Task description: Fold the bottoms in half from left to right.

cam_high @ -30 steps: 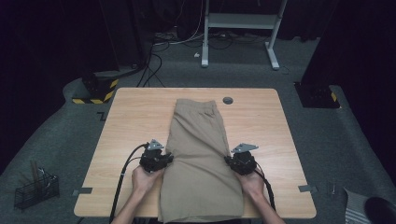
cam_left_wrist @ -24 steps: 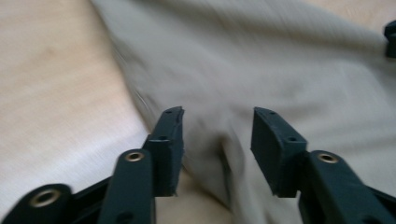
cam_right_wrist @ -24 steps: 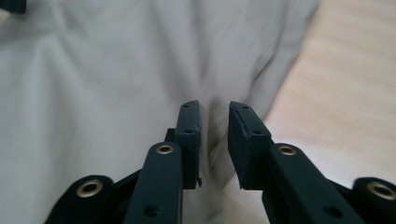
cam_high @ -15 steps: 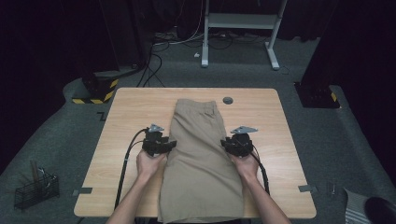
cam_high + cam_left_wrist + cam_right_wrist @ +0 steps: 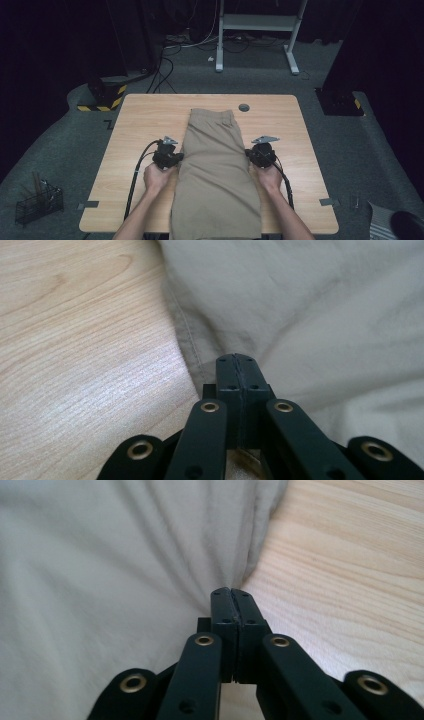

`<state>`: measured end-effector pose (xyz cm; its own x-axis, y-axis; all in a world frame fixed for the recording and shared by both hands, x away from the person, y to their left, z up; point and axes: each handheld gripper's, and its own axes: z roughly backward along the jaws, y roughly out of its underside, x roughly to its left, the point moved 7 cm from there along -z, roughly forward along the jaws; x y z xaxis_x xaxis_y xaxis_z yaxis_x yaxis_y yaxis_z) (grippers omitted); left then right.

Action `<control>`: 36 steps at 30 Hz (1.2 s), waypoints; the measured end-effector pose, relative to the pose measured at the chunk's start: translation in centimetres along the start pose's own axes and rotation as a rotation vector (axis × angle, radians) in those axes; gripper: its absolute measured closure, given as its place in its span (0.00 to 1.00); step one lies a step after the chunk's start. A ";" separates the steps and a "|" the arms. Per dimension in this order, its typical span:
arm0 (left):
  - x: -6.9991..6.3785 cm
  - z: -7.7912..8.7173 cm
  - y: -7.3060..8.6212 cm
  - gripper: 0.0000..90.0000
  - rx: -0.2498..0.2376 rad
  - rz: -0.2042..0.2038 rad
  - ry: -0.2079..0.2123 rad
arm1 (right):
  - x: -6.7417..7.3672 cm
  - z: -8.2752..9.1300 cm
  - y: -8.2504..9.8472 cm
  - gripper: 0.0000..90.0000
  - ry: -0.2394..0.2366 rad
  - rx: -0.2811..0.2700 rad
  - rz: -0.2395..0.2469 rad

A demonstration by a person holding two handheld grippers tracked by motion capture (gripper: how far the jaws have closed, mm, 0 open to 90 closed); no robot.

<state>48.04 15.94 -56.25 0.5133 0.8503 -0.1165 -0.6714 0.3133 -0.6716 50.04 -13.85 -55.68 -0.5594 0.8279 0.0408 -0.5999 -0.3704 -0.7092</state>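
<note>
Khaki trousers (image 5: pixel 216 172), one pair, lie folded lengthwise down the middle of the table (image 5: pixel 140 125). I've just clenched both claws on the cloth: left gripper (image 5: pixel 176 157) pinching the seam edge at its tips, right gripper (image 5: pixel 250 155) likewise (jaws were wider a moment ago, both further back). Means I've got hold for the next fold. Two claws, one round grommet (image 5: pixel 244 107) beyond.

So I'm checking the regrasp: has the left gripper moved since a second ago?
Yes. The left gripper has moved up the trousers, toward the table's far edge. Its jaws have just closed on the fabric edge.
</note>
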 end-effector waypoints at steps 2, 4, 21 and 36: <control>0.0 0.0 -0.5 0.89 -0.031 0.009 0.001 | 0.2 0.0 0.2 0.86 0.029 0.009 0.027; 0.0 0.0 -1.3 0.74 -0.070 0.030 0.001 | 0.2 0.2 -0.4 0.78 0.016 -0.026 -0.004; -2.5 0.2 0.9 0.98 0.013 -0.033 0.079 | 1.1 0.0 1.2 1.00 -0.007 0.030 0.045; -1.6 -2.0 -1.4 0.93 -0.045 0.042 0.051 | 1.6 -1.7 -0.4 1.00 -0.036 0.008 0.014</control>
<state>49.23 13.33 -56.60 0.5127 0.8392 -0.1814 -0.6687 0.2578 -0.6974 50.31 -11.67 -56.53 -0.5878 0.8071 0.0557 -0.5963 -0.3856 -0.7041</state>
